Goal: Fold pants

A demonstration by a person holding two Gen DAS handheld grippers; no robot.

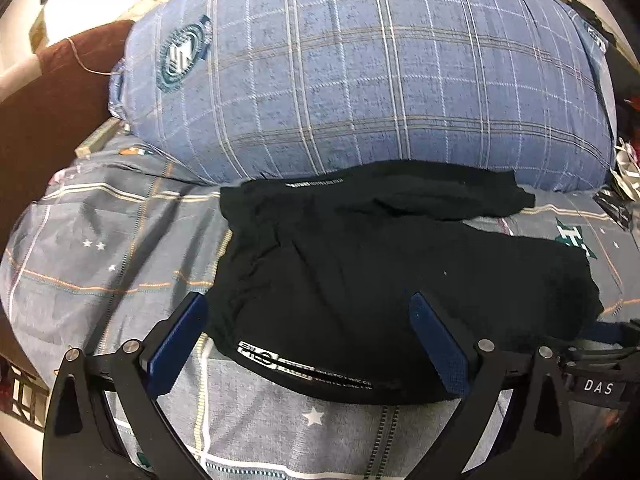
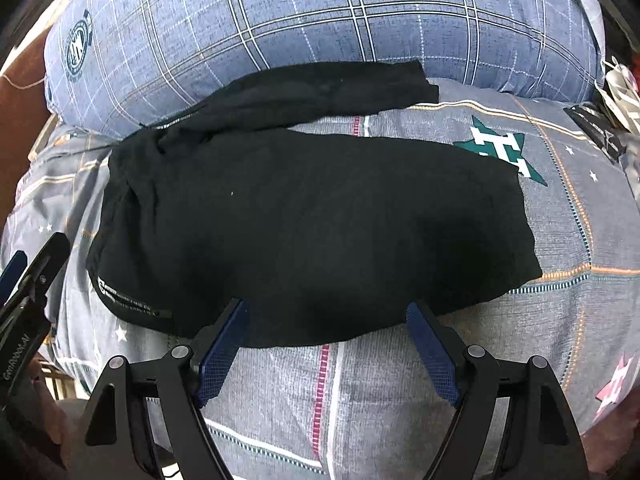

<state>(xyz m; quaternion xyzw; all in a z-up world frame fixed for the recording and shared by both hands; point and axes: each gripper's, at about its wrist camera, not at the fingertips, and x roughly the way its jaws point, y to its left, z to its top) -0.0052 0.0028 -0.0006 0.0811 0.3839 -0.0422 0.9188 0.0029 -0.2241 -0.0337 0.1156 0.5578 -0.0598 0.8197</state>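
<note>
Black pants (image 1: 380,272) lie flat on the grey star-print bedsheet (image 1: 120,248), folded over, with a white-lettered waistband (image 1: 280,364) at the near left. One black flap (image 2: 320,88) stretches back against the pillow. My left gripper (image 1: 307,300) hovers open over the waistband end, blue pads wide apart, nothing pressed between them. My right gripper (image 2: 326,306) is open too, pointing steeply down over the near edge of the pants (image 2: 300,220). The left gripper's fingers (image 2: 32,272) show at the left edge of the right wrist view.
A big blue plaid pillow (image 1: 360,72) (image 2: 320,12) lies right behind the pants. A brown cushion (image 1: 52,100) stands at the far left, a small wooden block (image 1: 96,140) beside it. Dark and white clutter (image 1: 624,168) sits at the bed's right edge.
</note>
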